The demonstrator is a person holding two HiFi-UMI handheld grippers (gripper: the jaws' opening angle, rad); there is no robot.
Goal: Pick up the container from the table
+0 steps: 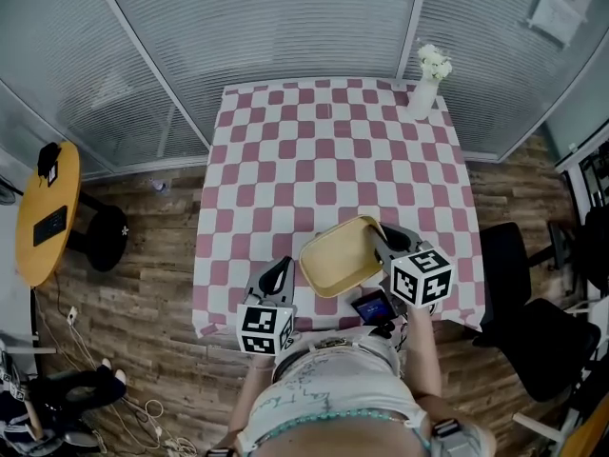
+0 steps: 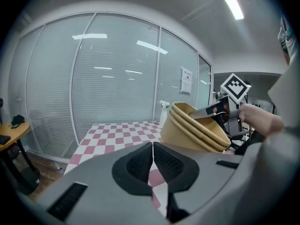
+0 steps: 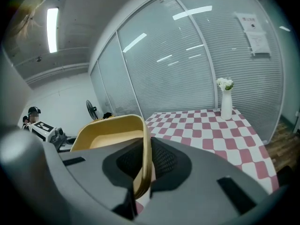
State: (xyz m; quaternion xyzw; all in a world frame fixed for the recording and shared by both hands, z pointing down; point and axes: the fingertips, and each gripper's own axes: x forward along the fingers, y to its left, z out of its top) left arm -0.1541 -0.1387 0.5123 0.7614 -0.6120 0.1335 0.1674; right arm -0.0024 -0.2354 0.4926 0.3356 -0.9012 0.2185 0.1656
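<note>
Right hand-held gripper (image 3: 143, 165) pinches the container (image 1: 340, 255) by its rim; left hand-held gripper (image 2: 153, 163) closed, empty. Only the left gripper view shows its ribbed side; wall notice (image 3: 255, 39) unreadable

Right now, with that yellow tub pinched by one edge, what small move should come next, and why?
Probably level it while lifting slowly: the right gripper is shut on just one rim of the container, which tilts over the checked table, and the left gripper, shut and empty, lends no support.
</note>
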